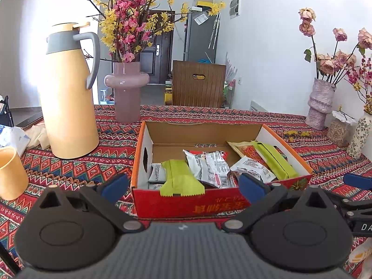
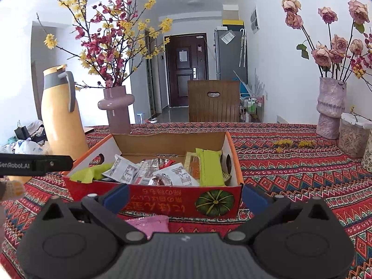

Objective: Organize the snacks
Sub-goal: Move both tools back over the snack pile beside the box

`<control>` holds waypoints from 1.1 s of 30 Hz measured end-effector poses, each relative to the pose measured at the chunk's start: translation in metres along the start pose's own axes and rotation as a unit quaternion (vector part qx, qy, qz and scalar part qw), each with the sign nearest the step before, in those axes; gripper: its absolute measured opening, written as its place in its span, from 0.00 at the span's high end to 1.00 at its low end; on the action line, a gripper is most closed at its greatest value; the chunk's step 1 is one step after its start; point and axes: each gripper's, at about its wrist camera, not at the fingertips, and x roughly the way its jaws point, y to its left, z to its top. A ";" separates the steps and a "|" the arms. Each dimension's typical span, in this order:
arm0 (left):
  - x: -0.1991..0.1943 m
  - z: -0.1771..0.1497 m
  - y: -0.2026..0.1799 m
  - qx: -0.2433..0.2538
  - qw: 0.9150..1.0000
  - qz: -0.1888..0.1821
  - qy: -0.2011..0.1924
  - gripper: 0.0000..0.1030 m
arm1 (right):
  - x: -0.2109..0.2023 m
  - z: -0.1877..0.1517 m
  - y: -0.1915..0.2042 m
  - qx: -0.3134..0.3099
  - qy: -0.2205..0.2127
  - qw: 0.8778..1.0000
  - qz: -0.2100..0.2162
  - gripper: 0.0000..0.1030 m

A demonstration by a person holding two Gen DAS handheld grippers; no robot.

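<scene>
Holding both the left gripper [image 1: 183,184] and right gripper [image 2: 184,196] spread and empty, we risk missing the pink foil packet [image 2: 151,225] beneath our right fingers, outside the red cardboard box [image 2: 162,200].

Bright daylight, both views. Strongest source at far left: the wall behind the yellow jug [image 1: 69,90] is blown out to white in the left wrist view. Soft, faint shadows on the tabletop [image 2: 290,174]. Fisheye bending at the rims; dark vignette in the corners. Snack box [image 1: 209,203] sharp; the doorway [image 2: 186,69] beyond slightly soft. No motion blur.
</scene>
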 end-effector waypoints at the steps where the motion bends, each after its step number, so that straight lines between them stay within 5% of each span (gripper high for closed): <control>1: -0.003 -0.002 0.001 0.000 1.000 -0.002 0.000 0.00 | -0.004 -0.002 0.001 -0.001 0.000 1.000 0.001 0.00; 33: -0.064 -0.080 0.022 0.001 1.000 -0.009 0.027 0.00 | -0.059 -0.073 0.030 0.017 0.051 0.998 0.030 0.00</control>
